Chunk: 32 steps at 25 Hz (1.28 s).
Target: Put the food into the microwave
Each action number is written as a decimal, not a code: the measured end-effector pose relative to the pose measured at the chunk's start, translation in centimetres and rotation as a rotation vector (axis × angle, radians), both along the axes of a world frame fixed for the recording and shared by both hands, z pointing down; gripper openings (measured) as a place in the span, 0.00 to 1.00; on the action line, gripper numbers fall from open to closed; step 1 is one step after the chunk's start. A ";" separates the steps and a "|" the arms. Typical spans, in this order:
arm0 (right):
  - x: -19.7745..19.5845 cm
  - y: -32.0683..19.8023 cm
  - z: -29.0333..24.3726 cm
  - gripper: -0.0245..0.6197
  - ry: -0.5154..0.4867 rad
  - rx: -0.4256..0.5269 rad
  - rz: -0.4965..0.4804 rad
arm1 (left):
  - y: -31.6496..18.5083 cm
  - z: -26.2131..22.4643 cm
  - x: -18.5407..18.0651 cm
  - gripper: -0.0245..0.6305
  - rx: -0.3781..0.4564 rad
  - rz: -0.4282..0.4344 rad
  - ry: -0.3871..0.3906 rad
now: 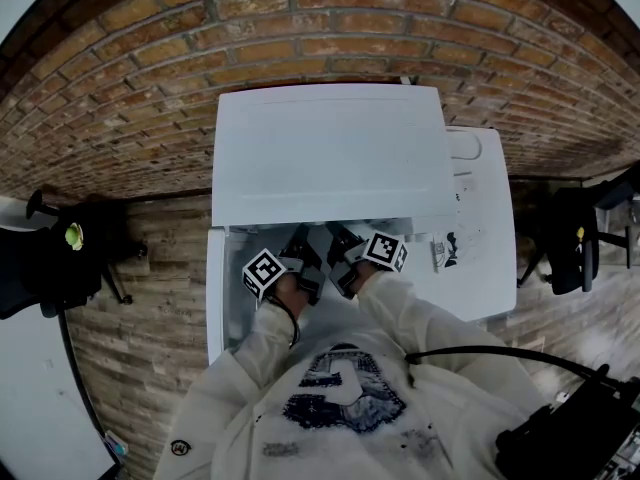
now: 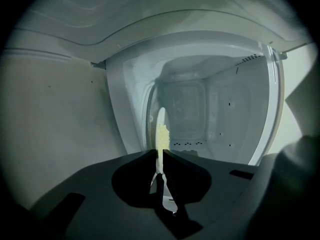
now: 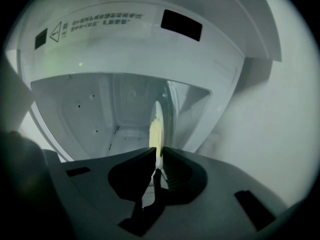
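Observation:
A white plate point(image 2: 161, 120) with yellow food point(image 2: 163, 134) on it shows edge-on in both gripper views, reaching into the open white microwave point(image 1: 330, 153). My left gripper point(image 2: 160, 154) is shut on the plate's rim, with the lit cavity point(image 2: 200, 109) straight ahead. On the opposite rim of the plate point(image 3: 159, 115), my right gripper point(image 3: 159, 151) is shut as well, the food point(image 3: 155, 134) just beyond its tips. From the head view, the left gripper point(image 1: 300, 260) and right gripper point(image 1: 345, 256) sit side by side at the microwave's mouth; the plate is hidden there.
The microwave door point(image 1: 215, 298) stands open at the left, a flat grey surface point(image 2: 55, 124) close beside my left gripper. A warning label point(image 3: 100, 21) runs along the frame above the opening. The microwave sits on a white table point(image 1: 485, 258) against a brick wall point(image 1: 120, 88).

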State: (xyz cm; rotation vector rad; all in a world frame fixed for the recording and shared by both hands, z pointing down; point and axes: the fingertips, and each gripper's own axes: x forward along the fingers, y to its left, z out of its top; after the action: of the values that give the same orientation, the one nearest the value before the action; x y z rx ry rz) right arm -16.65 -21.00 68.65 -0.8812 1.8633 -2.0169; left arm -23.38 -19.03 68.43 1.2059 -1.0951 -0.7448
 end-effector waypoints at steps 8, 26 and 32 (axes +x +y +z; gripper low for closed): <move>-0.2 0.3 0.0 0.14 0.049 0.007 -0.014 | 0.3 -0.1 0.3 0.18 -0.003 0.047 -0.053; 2.4 3.4 -2.2 0.19 0.063 0.039 -0.039 | 3.3 -2.4 3.0 0.19 0.028 0.101 -0.109; 3.5 5.6 -4.5 0.17 0.071 0.108 -0.094 | 5.2 -4.6 4.4 0.16 0.067 0.138 -0.214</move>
State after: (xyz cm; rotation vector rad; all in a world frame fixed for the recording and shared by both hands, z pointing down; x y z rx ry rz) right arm -13.19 -15.42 64.14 -0.8623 2.0669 -1.9400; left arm -18.97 -13.84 63.78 1.4282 -1.1557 -0.5594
